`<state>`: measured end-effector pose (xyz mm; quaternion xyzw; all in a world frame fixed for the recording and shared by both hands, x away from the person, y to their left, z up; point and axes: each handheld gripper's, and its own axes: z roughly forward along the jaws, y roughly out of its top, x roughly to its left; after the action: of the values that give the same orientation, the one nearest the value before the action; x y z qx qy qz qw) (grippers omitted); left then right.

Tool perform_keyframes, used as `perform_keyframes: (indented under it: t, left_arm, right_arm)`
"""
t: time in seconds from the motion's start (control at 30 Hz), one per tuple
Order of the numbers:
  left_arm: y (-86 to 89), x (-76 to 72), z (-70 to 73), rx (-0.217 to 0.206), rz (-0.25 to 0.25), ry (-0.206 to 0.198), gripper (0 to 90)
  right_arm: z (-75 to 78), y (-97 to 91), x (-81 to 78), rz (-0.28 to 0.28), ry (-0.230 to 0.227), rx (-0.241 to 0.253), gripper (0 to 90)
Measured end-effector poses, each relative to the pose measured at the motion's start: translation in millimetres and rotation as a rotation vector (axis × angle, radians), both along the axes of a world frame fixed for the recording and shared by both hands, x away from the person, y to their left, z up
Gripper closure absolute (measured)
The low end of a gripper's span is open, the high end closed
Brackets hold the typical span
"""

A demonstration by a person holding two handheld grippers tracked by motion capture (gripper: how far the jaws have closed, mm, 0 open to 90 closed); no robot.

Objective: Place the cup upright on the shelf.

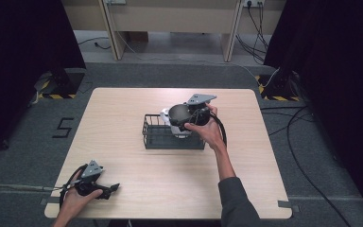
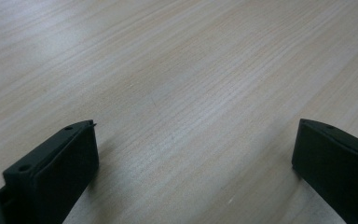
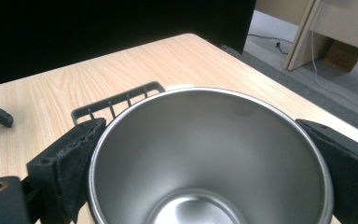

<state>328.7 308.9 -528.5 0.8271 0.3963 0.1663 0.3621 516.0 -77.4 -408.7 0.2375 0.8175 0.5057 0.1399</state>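
Now right tool (image 3: 209,154) around steel cup (image 3: 209,154)

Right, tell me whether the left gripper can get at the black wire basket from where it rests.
Probably yes. The left gripper lies open at the near left corner, and only bare table separates it from the basket. The right gripper holds a metal cup over the basket's far right side.

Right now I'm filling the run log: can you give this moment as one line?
right gripper: shut on steel cup, above black wire basket | left gripper: open, idle on table
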Motion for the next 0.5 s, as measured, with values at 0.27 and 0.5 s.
perform_keyframes:
  t: [0.27,0.5]
  left_arm:
    - [0.0,-0.1,0.0,0.000,0.000,0.000,0.0]
    - [0.0,-0.1,0.0,0.000,0.000,0.000,0.0]
  right_arm:
    - [-7.2,-3.6,-0.4,-0.016,0.014,0.010,6.1]
    - [-13.3,-5.2,-0.5,-0.016,0.039,-0.008,5.7]
